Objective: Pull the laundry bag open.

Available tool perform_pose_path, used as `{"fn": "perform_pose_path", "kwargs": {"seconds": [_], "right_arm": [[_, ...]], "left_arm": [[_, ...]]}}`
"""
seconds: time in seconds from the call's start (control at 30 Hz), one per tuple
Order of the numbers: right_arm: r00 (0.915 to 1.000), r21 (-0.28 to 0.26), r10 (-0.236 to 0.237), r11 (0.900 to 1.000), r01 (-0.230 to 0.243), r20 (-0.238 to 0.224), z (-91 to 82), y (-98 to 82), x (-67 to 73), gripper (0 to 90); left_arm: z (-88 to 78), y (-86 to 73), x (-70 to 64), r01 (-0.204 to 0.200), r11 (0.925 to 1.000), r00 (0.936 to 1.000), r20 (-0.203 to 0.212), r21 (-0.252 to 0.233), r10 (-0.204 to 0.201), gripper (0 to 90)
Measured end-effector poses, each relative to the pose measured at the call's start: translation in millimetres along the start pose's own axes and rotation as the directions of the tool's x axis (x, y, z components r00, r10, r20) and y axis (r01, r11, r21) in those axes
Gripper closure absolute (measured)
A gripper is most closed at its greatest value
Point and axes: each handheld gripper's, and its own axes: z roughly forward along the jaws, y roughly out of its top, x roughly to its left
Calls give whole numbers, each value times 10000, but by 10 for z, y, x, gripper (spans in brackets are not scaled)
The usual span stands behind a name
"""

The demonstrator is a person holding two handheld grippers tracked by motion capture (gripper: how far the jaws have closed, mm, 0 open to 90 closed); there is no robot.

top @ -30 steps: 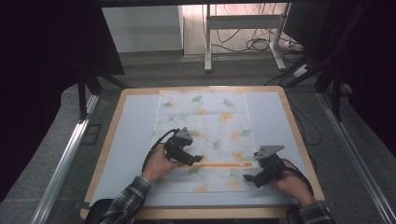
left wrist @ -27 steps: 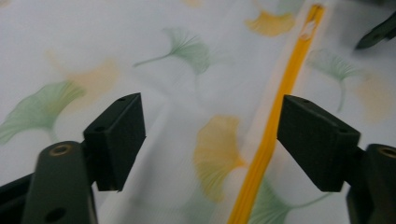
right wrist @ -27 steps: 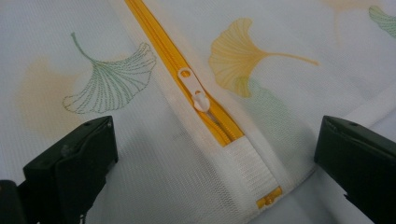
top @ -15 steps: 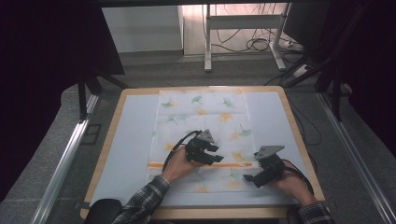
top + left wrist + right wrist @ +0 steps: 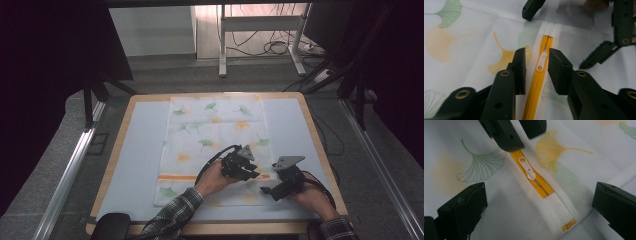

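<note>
A white mesh bag (image 5: pixel 215 135) printed with ginkgo leaves lies flat on the table. Its yellow zipper (image 5: pixel 177 177) runs across the near end. My left gripper (image 5: pixel 250 172) hovers low over the zipper. Its jaws have just been closing and now flank the white zipper pull (image 5: pixel 541 63) with a small gap on each side. My left gripper (image 5: pixel 537 53) is open. My right gripper (image 5: pixel 267 192) sits just to the right, jaws wide apart, straddling the zipper's end tape (image 5: pixel 559 212). From the right gripper (image 5: pixel 539 192) the pull (image 5: pixel 527 168) lies just beyond the tape.
The table (image 5: pixel 120 150) has a pale blue top with a wooden rim. Bare blue surface lies left and right of the bag. Metal rails (image 5: pixel 70 170) run along both sides of the table. A frame's legs and cables (image 5: pixel 270 47) stand on the floor behind.
My left gripper has slid right along the zipper, close to the right gripper, and its jaws have narrowed. The right gripper has not moved.
</note>
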Motion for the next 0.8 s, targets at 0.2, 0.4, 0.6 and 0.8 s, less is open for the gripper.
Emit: {"fn": "perform_pose_path", "kwargs": {"seconds": [0.2,0.4,0.6,0.8], "right_arm": [[10000,-37,26,10000,-26,35,2,-2,1,0],[10000,-33,75,10000,-75,43,1,-4,3,0],[9999,-27,117,9999,-117,81,1,-6,2,0],[9995,-38,310,9995,-310,94,1,-14,0,0]], "left_arm": [[148,29,-22,-208,9995,9997,99,235,206,735],[171,13,-33,-357,9990,9993,115,262,354,778],[173,33,-72,-728,9963,9973,168,465,720,834],[194,57,-39,-498,9972,9987,163,560,489,825]]}}
